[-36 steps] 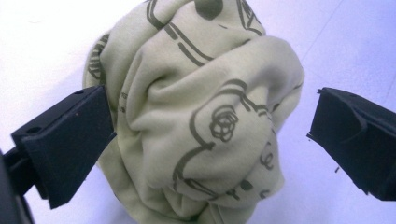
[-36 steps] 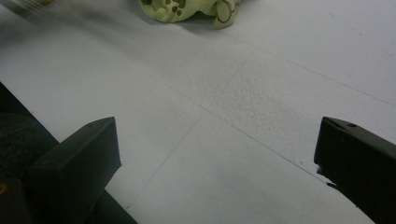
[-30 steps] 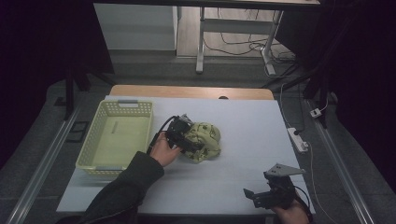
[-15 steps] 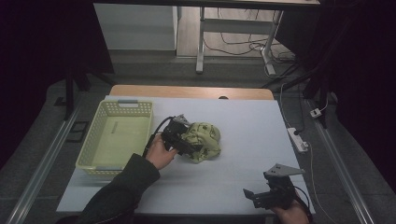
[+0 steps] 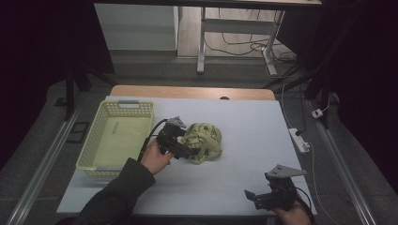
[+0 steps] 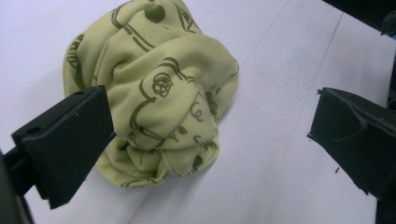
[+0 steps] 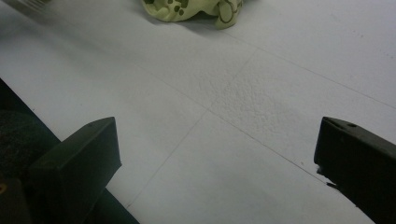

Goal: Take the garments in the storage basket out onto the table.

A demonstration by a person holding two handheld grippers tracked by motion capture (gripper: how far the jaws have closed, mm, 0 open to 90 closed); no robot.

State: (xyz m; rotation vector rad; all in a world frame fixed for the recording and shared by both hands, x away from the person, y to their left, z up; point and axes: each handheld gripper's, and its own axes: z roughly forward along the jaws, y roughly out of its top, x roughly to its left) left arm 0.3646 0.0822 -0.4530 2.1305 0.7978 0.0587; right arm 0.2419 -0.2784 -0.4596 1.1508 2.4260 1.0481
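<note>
White table, one cloth, one basket

The left gripper is black and boxy, capped with a grey three-cornered plate, and a black cable loops off its near-left side. The arm behind it wears a dark sleeve. The right gripper matches: black body, grey plate, blocky matte jaws with small screw holes.
</note>
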